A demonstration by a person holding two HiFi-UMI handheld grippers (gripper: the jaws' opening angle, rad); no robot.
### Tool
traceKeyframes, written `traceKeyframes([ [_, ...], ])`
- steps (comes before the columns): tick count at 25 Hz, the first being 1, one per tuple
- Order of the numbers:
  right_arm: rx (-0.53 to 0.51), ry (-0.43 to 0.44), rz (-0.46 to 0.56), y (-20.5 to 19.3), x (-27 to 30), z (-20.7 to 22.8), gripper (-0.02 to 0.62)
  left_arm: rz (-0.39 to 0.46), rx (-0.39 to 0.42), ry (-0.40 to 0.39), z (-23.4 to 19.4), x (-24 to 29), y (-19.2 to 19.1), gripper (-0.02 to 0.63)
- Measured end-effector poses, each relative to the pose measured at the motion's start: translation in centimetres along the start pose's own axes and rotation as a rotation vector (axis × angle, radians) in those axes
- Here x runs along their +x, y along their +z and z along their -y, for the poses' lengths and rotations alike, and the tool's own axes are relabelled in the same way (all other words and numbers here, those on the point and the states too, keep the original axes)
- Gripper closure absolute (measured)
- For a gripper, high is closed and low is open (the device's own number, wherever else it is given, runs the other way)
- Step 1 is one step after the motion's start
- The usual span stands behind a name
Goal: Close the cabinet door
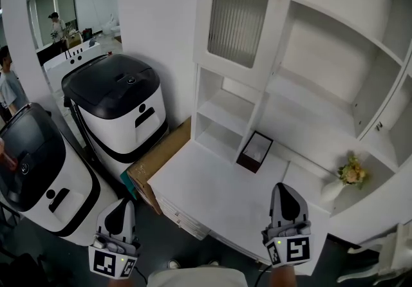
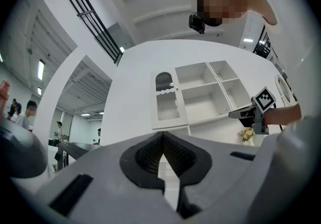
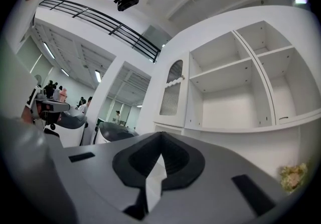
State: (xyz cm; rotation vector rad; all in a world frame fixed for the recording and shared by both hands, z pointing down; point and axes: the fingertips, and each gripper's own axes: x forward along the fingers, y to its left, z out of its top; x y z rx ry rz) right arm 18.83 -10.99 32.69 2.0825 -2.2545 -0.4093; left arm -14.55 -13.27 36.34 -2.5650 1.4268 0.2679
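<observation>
Holds left hand-held gripper point(image 1: 121, 205) and right hand-held gripper point(image 1: 284, 188) clenched and empty, low by the front edge of the desk point(image 1: 206, 186), well apart from the cabinet door point(image 1: 238, 22), seemingly ajar above. Probably risks shut tips sliding off its smooth face, slamming it, or clipping the flowers point(image 1: 351, 172) while reaching.
</observation>
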Motion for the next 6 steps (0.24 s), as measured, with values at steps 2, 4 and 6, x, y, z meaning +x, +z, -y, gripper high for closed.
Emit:
traceKeyframes([
  [2,-0.010,0.002,0.005,0.18,0.14,0.21,0.598,0.001,0.000,0.005,0.14,0.09,-0.04,0.603],
  [4,-0.020,0.002,0.004,0.19,0.23,0.40,0.598,0.001,-0.001,0.006,0.35,0.28,-0.13,0.603],
  [6,-0.034,0.002,0.002,0.12,0.29,0.58,0.598,0.002,-0.003,0.005,0.61,0.48,-0.20,0.603],
])
